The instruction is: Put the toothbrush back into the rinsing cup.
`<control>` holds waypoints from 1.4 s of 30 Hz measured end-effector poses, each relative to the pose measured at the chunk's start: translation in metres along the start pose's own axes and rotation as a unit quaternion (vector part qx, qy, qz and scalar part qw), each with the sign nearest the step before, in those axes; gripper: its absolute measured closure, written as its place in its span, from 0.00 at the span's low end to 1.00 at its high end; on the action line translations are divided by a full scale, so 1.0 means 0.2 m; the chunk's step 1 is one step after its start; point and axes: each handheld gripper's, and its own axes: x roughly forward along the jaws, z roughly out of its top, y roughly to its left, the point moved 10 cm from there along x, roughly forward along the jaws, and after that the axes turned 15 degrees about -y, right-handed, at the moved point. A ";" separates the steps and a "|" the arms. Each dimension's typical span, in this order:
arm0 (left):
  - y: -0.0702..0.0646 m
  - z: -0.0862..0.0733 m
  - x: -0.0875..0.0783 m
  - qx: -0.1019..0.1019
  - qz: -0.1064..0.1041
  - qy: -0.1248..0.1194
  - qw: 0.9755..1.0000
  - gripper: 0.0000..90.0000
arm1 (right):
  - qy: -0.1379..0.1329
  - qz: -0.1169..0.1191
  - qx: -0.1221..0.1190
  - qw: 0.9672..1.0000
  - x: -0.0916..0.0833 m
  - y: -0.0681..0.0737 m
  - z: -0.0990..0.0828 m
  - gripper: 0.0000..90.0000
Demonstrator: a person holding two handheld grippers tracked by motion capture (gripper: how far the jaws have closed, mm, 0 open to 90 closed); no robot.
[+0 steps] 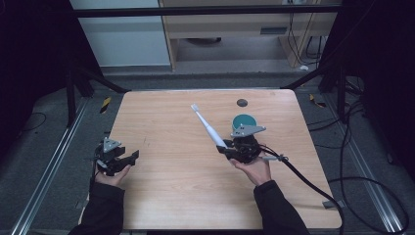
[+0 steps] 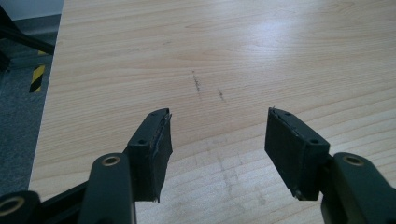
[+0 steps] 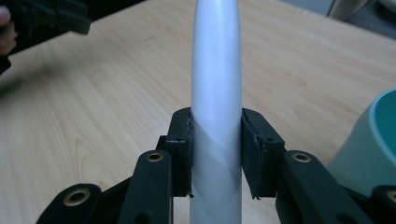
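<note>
White plastic electric toothbrush [image 1: 207, 126] clamped in our right gripper [image 1: 229, 148], left gripper [image 1: 128, 157] open near the bench's left edge, we judge its lowering into the teal round cup [image 1: 244, 120] comes next.

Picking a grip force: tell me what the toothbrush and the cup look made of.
Toothbrush: probably plastic, smooth white satin handle with a soft sheen. Cup: teal, matte and thick-rimmed, plastic or glazed ceramic; I can't tell which.

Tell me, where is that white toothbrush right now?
The white toothbrush is clamped by its handle in the right gripper, right of the table's middle in the high view, slanting away toward the far edge, with the teal cup just beside it.
</note>
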 end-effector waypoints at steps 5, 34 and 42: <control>0.00 0.00 0.00 0.000 0.000 0.001 1.000 0.45 | -0.036 -0.024 0.003 0.999 0.01 -0.07 0.07 0.74; 0.01 0.01 -0.01 -0.003 0.004 -0.006 1.000 0.45 | -0.149 -0.138 0.009 0.979 0.01 -0.46 0.32 0.74; 0.01 0.01 -0.01 -0.005 0.004 -0.008 1.000 0.45 | -0.159 -0.175 0.009 0.972 0.04 -0.56 0.31 0.74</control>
